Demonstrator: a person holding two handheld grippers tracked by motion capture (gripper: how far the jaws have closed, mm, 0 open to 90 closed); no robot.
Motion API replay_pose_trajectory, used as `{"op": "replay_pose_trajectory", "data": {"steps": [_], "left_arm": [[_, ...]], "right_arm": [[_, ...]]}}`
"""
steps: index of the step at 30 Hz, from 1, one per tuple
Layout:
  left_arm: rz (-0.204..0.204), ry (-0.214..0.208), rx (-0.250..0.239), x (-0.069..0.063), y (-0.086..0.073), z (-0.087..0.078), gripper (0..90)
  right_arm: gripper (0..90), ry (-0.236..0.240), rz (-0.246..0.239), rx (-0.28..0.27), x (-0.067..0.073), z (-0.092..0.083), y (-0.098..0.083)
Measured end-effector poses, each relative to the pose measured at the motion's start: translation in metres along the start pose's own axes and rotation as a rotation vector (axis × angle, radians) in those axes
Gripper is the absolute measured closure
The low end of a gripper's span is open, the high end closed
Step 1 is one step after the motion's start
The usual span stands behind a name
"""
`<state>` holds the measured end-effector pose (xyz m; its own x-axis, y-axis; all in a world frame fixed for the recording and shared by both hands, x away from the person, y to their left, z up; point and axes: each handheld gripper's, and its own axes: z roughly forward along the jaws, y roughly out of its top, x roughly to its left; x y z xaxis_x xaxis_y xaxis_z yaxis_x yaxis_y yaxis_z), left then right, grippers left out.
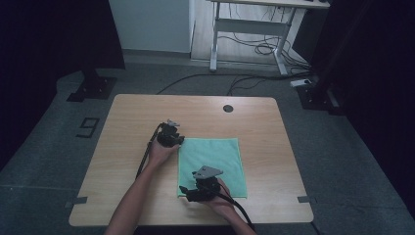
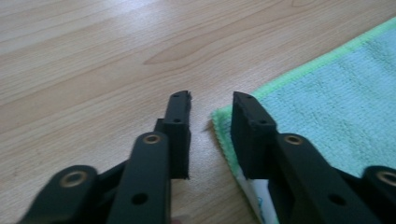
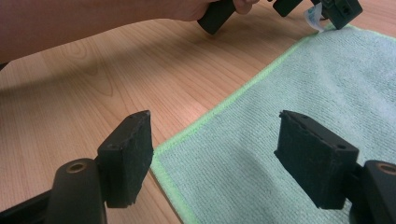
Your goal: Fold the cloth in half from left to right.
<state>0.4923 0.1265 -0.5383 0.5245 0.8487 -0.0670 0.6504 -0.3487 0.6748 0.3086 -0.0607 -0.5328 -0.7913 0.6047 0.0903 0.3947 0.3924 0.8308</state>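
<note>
A mint-green cloth [image 1: 215, 161] lies flat on the wooden table [image 1: 195, 107]. My left gripper [image 1: 179, 142] is at the cloth's far left corner. In the left gripper view it [image 2: 212, 100] is open, its jaws low over the table on either side of the corner of the cloth [image 2: 336, 93]. My right gripper [image 1: 186, 191] is at the near left corner. It [image 3: 215, 121] is wide open above the edge of the cloth [image 3: 289, 79]. A white tag [image 3: 314, 18] shows at the far corner, next to the left gripper [image 3: 336, 9].
A round cable hole [image 1: 228, 108] sits near the table's far edge. Bare wood surrounds the cloth. Behind the table are a white-legged desk [image 1: 249, 27], floor cables [image 1: 264, 49] and two dark stand bases [image 1: 90, 87] [image 1: 317, 94].
</note>
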Motion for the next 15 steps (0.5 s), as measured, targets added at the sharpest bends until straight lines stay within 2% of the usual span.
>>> {"op": "replay_pose_trajectory", "data": {"steps": [3, 6, 10, 15], "left_arm": [[0.013, -0.018, 0.005, -0.003, 0.000, 0.000, 80.8], [0.020, -0.028, 0.009, -0.005, 0.000, -0.001, 86.5], [0.022, -0.050, 0.002, -0.009, 0.001, -0.005, 88.0], [0.020, -0.051, -0.020, -0.011, 0.004, -0.013, 88.2]], "right_arm": [[28.6, 0.003, -0.003, -0.004, 0.001, -0.002, 0.000], [30.5, 0.007, -0.007, -0.011, 0.002, -0.003, 0.000], [33.2, 0.025, -0.022, -0.002, 0.007, -0.002, -0.002], [37.9, 0.056, -0.058, 0.022, 0.017, 0.001, -0.004]]}}
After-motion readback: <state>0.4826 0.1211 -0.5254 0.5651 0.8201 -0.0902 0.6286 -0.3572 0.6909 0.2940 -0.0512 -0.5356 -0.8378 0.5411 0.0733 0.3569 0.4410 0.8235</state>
